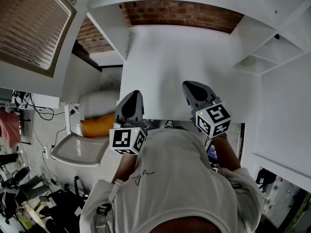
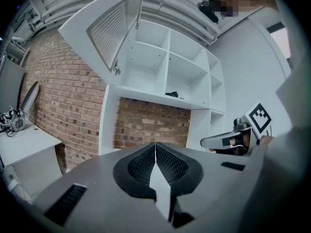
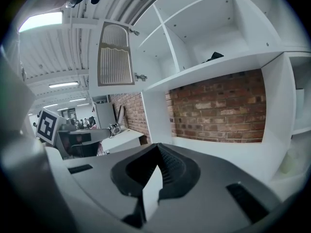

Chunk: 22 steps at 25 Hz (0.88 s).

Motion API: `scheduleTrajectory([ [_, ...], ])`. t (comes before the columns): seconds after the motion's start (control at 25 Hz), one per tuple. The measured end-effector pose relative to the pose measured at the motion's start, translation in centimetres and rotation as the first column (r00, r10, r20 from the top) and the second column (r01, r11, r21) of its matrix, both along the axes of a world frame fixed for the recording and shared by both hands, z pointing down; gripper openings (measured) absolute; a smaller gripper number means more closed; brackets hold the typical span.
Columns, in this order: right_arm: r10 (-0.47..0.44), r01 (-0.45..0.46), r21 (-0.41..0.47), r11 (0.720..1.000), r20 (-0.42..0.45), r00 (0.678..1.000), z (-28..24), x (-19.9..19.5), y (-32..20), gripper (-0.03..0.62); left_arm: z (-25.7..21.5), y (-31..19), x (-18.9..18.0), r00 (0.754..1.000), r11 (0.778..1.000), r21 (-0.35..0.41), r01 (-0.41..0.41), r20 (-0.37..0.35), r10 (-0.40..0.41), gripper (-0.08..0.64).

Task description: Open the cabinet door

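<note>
The white cabinet door (image 2: 109,35) with a slatted panel stands swung open at the upper left of the open white shelves (image 2: 165,67); it also shows in the right gripper view as the door (image 3: 115,55) and in the head view as the door (image 1: 34,28). My left gripper (image 2: 155,147) is shut with nothing in it and hangs over the white counter (image 1: 165,57), well below the door. My right gripper (image 3: 158,149) is shut too, empty, beside the left one. In the head view the left gripper (image 1: 133,95) and the right gripper (image 1: 190,85) point side by side at the counter.
A brick wall (image 1: 180,13) backs the niche above the counter. A small dark object (image 3: 211,57) lies on a shelf. To the left stand a white chair (image 1: 77,147), an orange cushion (image 1: 97,125) and cables on the floor. A white desk (image 2: 24,140) is at the left.
</note>
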State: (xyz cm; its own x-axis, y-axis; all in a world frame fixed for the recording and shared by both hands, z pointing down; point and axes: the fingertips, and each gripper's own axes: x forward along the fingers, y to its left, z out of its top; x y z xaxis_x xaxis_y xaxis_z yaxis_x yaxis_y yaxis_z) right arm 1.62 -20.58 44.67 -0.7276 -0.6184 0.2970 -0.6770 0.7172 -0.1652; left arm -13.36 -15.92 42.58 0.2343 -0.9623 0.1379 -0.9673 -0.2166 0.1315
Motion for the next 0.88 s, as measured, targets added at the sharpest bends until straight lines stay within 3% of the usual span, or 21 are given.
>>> scheduleTrajectory([
  [0.32,0.032,-0.031,0.014,0.999,-0.008,0.999,-0.3,0.9,-0.7,0.022,0.2,-0.4,-1.1,1.0,1.0,-0.005,0.029,0.008,-0.029,0.017],
  [0.88,-0.007,0.007,0.044,0.999,0.011,1.0,-2.1,1.0,-0.8,0.023,-0.1,-0.1,-2.1,0.999,0.999,-0.004,0.048,-0.016,-0.048,0.017],
])
